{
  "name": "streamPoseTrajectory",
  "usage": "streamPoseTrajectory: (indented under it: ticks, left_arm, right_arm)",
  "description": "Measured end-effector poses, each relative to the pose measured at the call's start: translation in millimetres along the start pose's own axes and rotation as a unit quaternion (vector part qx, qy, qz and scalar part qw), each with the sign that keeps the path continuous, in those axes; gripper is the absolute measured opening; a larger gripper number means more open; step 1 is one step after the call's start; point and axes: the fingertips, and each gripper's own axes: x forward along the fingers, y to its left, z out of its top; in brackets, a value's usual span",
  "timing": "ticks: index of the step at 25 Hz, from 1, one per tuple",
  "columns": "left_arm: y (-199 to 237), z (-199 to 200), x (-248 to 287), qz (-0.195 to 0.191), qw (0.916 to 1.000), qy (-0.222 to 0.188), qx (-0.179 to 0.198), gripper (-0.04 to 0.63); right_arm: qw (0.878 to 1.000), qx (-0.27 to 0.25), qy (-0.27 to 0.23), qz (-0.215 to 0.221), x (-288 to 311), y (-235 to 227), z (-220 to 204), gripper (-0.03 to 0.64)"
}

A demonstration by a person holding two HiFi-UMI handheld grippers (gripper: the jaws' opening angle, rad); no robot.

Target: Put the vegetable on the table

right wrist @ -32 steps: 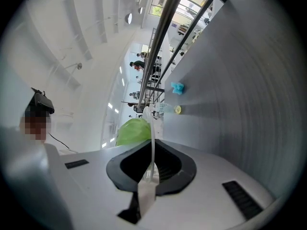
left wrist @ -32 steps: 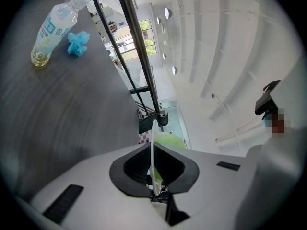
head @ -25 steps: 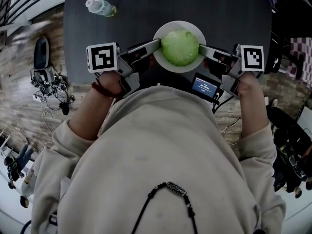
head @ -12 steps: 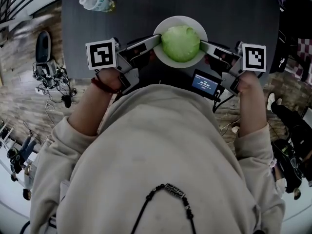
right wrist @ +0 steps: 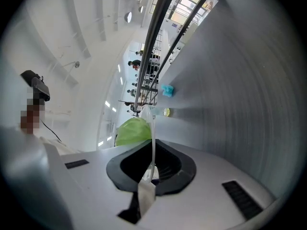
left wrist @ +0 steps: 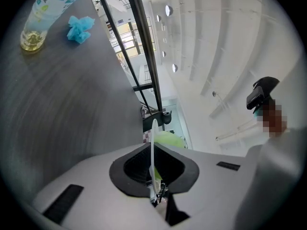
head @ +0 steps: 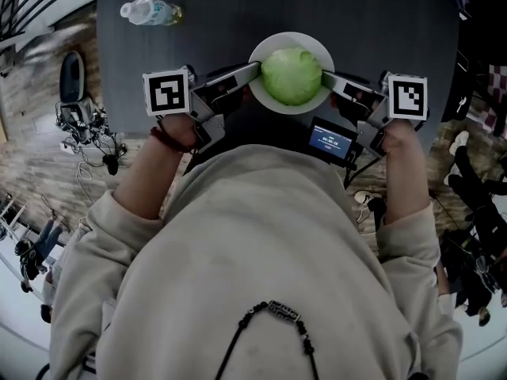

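A white plate (head: 290, 39) carries a round green cabbage (head: 291, 76) above the near edge of the dark table (head: 238, 14). My left gripper (head: 255, 71) is shut on the plate's left rim, and my right gripper (head: 326, 77) is shut on its right rim. In the left gripper view the plate's thin edge (left wrist: 152, 147) runs between the shut jaws of the left gripper (left wrist: 154, 186), with the cabbage (left wrist: 168, 139) behind it. In the right gripper view the right gripper (right wrist: 151, 169) pinches the plate's rim (right wrist: 153, 138), and the cabbage (right wrist: 133, 131) sits to its left.
A plastic bottle (head: 149, 11) lies at the table's far left, with a crumpled blue thing (left wrist: 79, 27) beyond it. A small lit screen (head: 333, 141) sits by my right hand. Cables and gear (head: 83, 121) lie on the wooden floor to the left.
Both grippers keep the same hold on the plate. The bottle and the table's left edge have drifted slightly left in the head view.
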Motion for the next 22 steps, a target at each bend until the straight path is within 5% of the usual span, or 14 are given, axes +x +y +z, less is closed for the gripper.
streamPoseTrajectory:
  ticks: [22]
  left_arm:
    - [58,-3,20,0.000,0.9994,0.003,-0.034,0.018]
  right_arm:
    - [1.000,0.019,0.009,-0.004,14,-61,0,0.026]
